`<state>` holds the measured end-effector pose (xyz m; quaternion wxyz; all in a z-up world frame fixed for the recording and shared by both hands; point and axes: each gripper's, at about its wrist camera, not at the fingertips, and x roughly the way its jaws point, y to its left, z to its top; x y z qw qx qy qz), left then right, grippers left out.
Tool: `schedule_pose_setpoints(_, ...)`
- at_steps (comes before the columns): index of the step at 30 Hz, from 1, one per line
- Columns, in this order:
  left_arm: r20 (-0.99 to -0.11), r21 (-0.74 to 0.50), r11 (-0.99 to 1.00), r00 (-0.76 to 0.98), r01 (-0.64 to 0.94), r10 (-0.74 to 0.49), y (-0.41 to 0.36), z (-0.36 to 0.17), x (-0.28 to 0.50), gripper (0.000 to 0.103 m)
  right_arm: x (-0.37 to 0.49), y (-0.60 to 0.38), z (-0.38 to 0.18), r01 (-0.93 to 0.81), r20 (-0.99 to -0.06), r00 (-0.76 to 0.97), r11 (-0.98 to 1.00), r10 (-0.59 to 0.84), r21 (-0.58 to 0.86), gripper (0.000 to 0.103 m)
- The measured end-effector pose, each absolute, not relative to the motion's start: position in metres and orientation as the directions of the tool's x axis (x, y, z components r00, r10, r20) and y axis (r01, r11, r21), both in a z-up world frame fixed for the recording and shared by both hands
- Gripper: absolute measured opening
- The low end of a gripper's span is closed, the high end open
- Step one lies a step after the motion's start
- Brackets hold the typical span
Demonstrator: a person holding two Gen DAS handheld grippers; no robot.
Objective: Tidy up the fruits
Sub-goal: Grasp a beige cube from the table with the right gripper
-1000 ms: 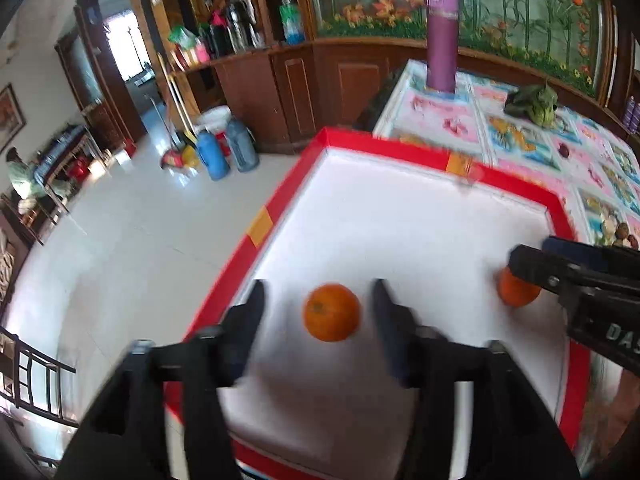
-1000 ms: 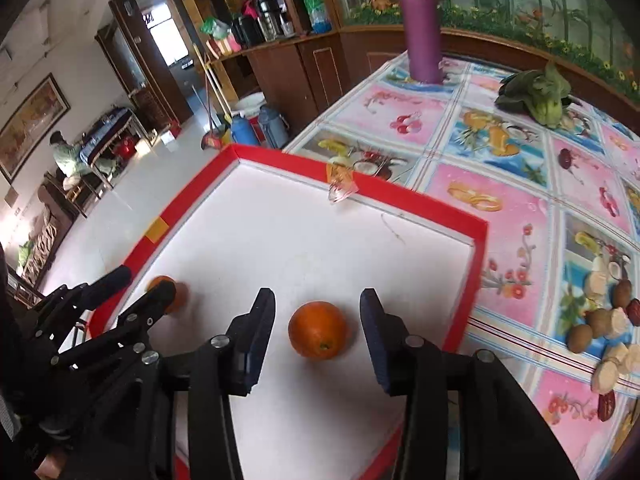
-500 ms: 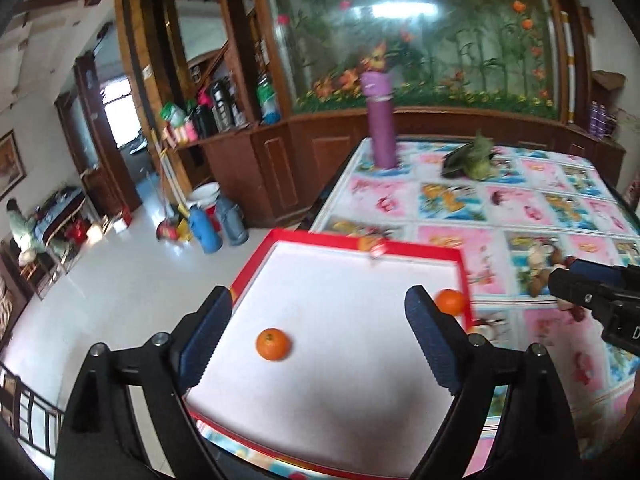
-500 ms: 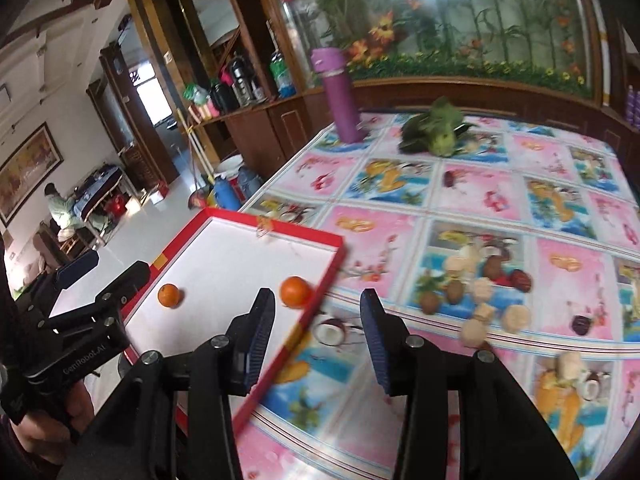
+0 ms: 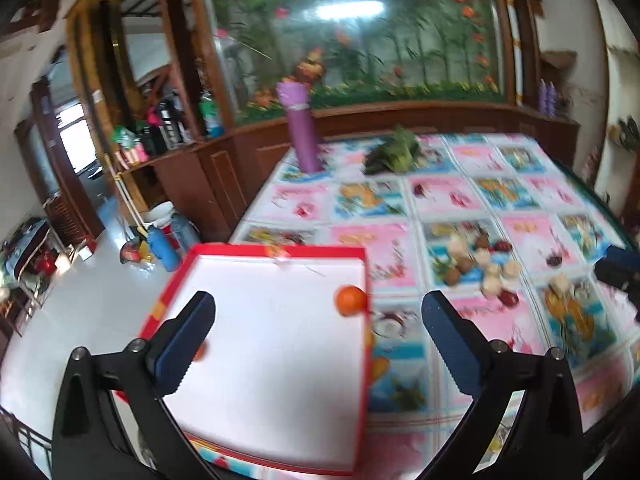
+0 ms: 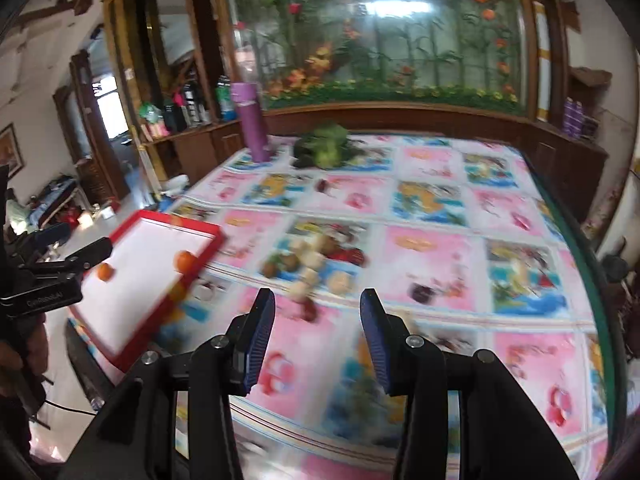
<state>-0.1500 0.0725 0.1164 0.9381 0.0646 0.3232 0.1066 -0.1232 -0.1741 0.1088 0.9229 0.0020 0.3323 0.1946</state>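
Two oranges lie in a white tray with a red rim (image 5: 280, 249) (image 6: 132, 344). One orange (image 5: 351, 300) (image 6: 185, 261) sits by the tray's right rim. The other orange (image 5: 201, 350) (image 6: 105, 271) is at the left, half hidden behind my left finger in the left wrist view. My left gripper (image 5: 316, 340) hangs wide open above the tray, holding nothing. My right gripper (image 6: 317, 338) is open and empty over the patterned tablecloth, right of the tray. A pile of small brown, cream and red fruits (image 5: 480, 268) (image 6: 312, 260) lies on the cloth mid-table.
A purple flask (image 5: 302, 134) (image 6: 253, 126) and a green leafy vegetable (image 5: 394, 154) (image 6: 326, 146) stand at the table's far side. A wooden counter and a flower mural run behind. A hand holds the left gripper's body (image 6: 36, 288). The table edge curves at right.
Both grippers have pulled up and back from the oranges, which stay in the tray. The left gripper's jaws opened wider. The right gripper swung right, over the tablecloth.
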Motion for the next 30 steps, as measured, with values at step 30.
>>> schedule_pose_setpoints(30,-0.831,0.092,0.961,0.552,0.262,-0.071,-0.024,0.042,-0.043,0.076,-0.052,-0.2,0.027,-0.246,-0.767,0.559,0.947,0.314,0.209,0.034)
